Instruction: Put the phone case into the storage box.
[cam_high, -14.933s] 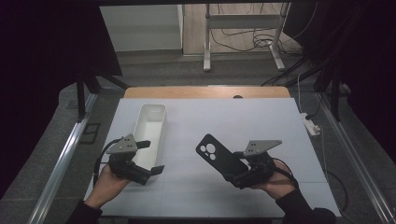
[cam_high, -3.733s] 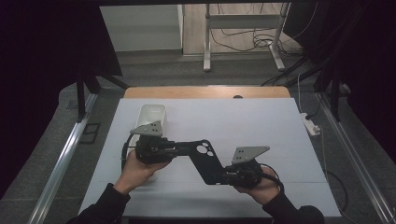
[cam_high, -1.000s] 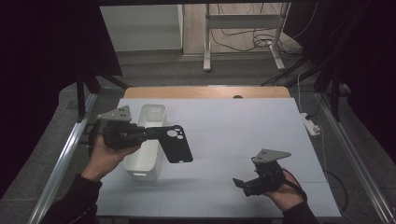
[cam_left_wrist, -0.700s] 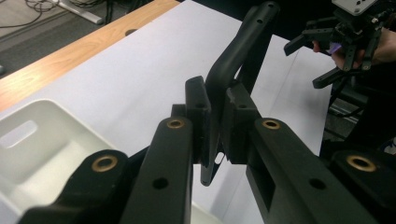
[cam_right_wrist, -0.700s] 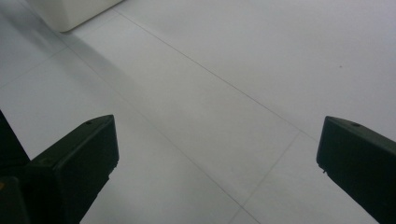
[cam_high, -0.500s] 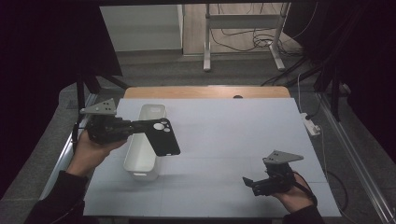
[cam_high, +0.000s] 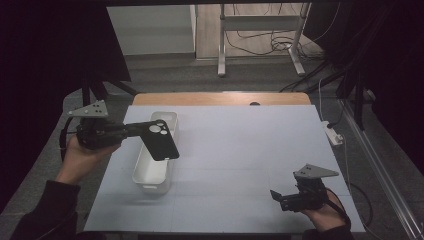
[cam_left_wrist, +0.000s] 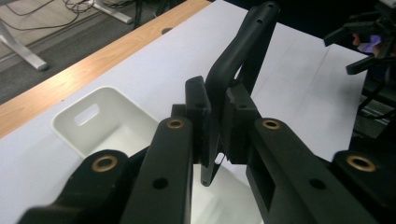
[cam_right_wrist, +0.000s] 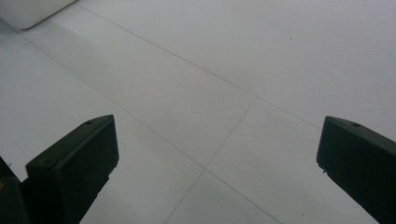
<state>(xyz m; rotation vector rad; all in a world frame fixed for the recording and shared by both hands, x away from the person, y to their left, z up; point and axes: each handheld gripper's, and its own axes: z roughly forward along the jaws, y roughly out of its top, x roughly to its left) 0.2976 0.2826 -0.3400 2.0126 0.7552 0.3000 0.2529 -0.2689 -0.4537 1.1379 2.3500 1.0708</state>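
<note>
- The left gripper (cam_high: 131, 131) is clamped on the edge of a black phone case (cam_high: 161, 140). In the left gripper view the 2 jaws pinch the case (cam_left_wrist: 238, 60) edge-on, so it looks like a thin black strip rising from between them.
- The case hangs in the air over the white bin (cam_high: 156, 152), which sits at about 9 o'clock on the table (cam_high: 240, 150). The camera cutout end points to 12 o'clock.
- The right gripper (cam_high: 278, 198) is down at roughly 5 o'clock, well apart from the case. Its jaws are spread wide with only bare tabletop between them, so it's holding nothing.
- Couldn't read any brand, label or writing on the case, the bin or the grippers. It's too dim and small to tell.
</note>
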